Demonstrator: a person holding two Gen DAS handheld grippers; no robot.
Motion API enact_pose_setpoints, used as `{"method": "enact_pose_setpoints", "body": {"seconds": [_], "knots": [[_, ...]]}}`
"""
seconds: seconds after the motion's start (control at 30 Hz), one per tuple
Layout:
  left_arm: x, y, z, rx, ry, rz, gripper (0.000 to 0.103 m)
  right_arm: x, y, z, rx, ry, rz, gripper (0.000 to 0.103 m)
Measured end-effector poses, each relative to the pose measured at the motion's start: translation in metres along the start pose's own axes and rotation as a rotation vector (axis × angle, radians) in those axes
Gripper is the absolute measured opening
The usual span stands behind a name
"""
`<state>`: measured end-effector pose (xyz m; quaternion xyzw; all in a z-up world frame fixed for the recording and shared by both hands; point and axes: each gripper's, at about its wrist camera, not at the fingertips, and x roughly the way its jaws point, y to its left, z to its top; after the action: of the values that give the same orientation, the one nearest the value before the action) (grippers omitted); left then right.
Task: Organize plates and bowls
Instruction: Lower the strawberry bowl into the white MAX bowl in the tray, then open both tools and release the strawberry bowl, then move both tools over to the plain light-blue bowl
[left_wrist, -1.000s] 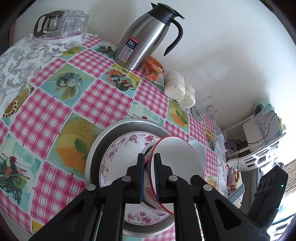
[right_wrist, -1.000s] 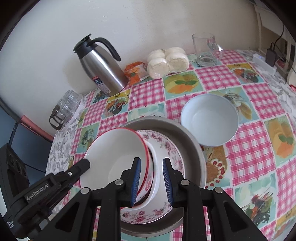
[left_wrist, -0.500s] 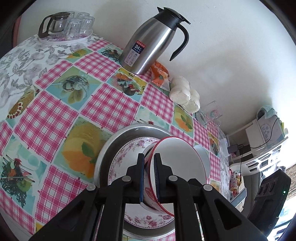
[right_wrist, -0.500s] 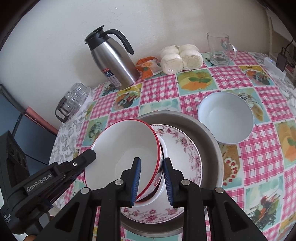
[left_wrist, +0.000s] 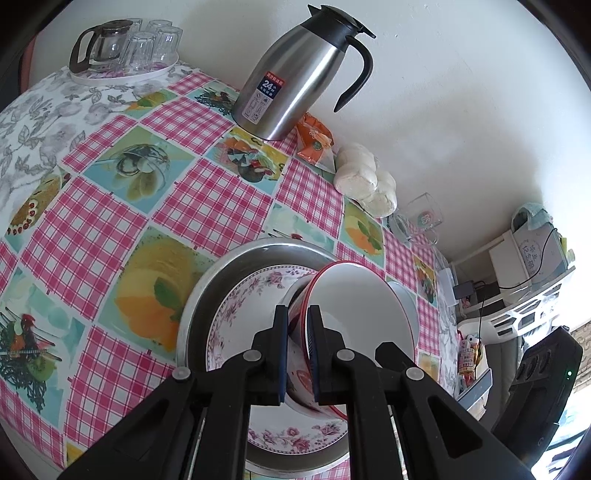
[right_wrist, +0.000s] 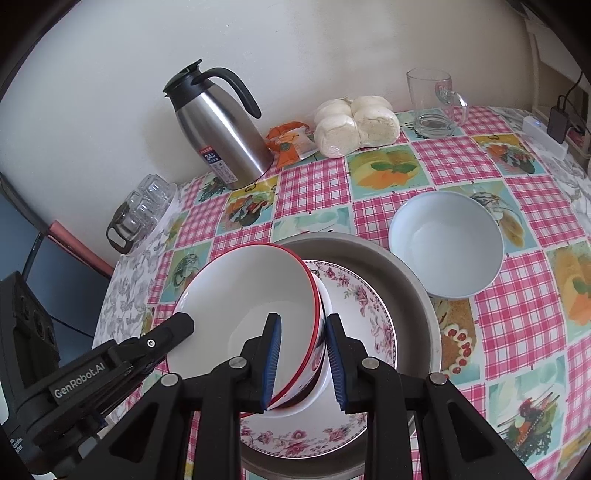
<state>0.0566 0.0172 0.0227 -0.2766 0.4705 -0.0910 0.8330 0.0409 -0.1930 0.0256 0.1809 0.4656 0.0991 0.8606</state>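
A white bowl with a red rim (left_wrist: 362, 306) (right_wrist: 240, 306) is tilted on its side over a floral plate (left_wrist: 236, 314) (right_wrist: 369, 321), which lies in a round metal pan (left_wrist: 199, 295) (right_wrist: 406, 280). My left gripper (left_wrist: 297, 314) is shut on the bowl's rim, one finger inside and one outside. My right gripper (right_wrist: 302, 319) straddles the opposite rim, its pads closed on the bowl's wall. The left gripper (right_wrist: 181, 325) also shows at the bowl's left edge in the right wrist view. A pale blue bowl (right_wrist: 447, 243) stands upright on the tablecloth right of the pan.
Along the wall stand a steel thermos jug (left_wrist: 295, 77) (right_wrist: 218, 136), an orange packet (right_wrist: 291, 144), bagged buns (right_wrist: 354, 122) and a glass mug (right_wrist: 432, 103). A tray of glasses (left_wrist: 125, 48) sits at the far left corner. A power strip (right_wrist: 543, 136) lies at the right edge.
Both grippers keep their hold on the tilted bowl. The scene has slid slightly rightward in the right wrist view; otherwise nothing has moved.
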Motion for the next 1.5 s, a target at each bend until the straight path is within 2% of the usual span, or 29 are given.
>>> {"method": "enact_pose_setpoints", "body": {"seconds": [0.2, 0.37, 0.4, 0.43, 0.47, 0.5, 0.67, 0.7, 0.77, 0.83, 0.9, 1.1, 1.13, 1.2, 1.4, 1.5], "knots": [[-0.005, -0.002, 0.001, 0.001, -0.003, 0.004, 0.01, 0.0, -0.003, 0.0, 0.005, 0.014, -0.009, 0.028], [-0.014, -0.012, 0.003, 0.036, -0.036, 0.047, 0.012, -0.008, -0.005, 0.003, -0.01, -0.005, -0.039, 0.028], [-0.014, -0.012, 0.003, 0.04, -0.038, 0.05, 0.017, -0.01, -0.007, 0.004, -0.009, -0.01, -0.045, 0.029], [-0.015, -0.014, 0.003, 0.045, -0.041, 0.058, 0.022, -0.012, -0.009, 0.005, -0.008, -0.015, -0.053, 0.037], [-0.015, -0.015, 0.003, 0.049, -0.042, 0.063, 0.034, -0.014, -0.01, 0.007, -0.005, -0.019, -0.058, 0.047], [-0.015, -0.017, 0.002, 0.055, -0.046, 0.072, 0.045, -0.016, -0.012, 0.007, -0.003, -0.024, -0.065, 0.05], [-0.017, -0.024, 0.001, 0.063, -0.063, 0.115, 0.07, -0.025, -0.021, 0.013, -0.005, -0.049, -0.113, 0.064], [-0.017, -0.025, 0.0, 0.066, -0.068, 0.128, 0.073, -0.027, -0.022, 0.013, -0.008, -0.053, -0.123, 0.066], [-0.018, -0.027, 0.0, 0.071, -0.078, 0.162, 0.075, -0.029, -0.025, 0.015, -0.012, -0.055, -0.137, 0.08], [-0.018, -0.028, -0.002, 0.074, -0.091, 0.202, 0.077, -0.031, -0.027, 0.015, -0.016, -0.06, -0.145, 0.085], [-0.018, -0.029, -0.002, 0.075, -0.1, 0.225, 0.087, -0.031, -0.028, 0.015, -0.019, -0.058, -0.143, 0.086], [-0.02, -0.032, -0.005, 0.086, -0.151, 0.295, 0.089, -0.035, -0.029, 0.015, -0.046, -0.07, -0.135, 0.103], [-0.019, -0.033, -0.005, 0.09, -0.156, 0.302, 0.09, -0.036, -0.029, 0.015, -0.048, -0.075, -0.131, 0.103], [-0.018, -0.038, -0.006, 0.105, -0.162, 0.315, 0.098, -0.038, -0.032, 0.016, -0.048, -0.079, -0.124, 0.103], [-0.02, -0.058, -0.009, 0.155, -0.192, 0.327, 0.098, -0.046, -0.049, 0.019, -0.037, -0.101, -0.134, 0.103], [-0.026, -0.072, -0.01, 0.166, -0.234, 0.291, 0.098, -0.053, -0.063, 0.022, -0.013, -0.123, -0.141, 0.103]]}}
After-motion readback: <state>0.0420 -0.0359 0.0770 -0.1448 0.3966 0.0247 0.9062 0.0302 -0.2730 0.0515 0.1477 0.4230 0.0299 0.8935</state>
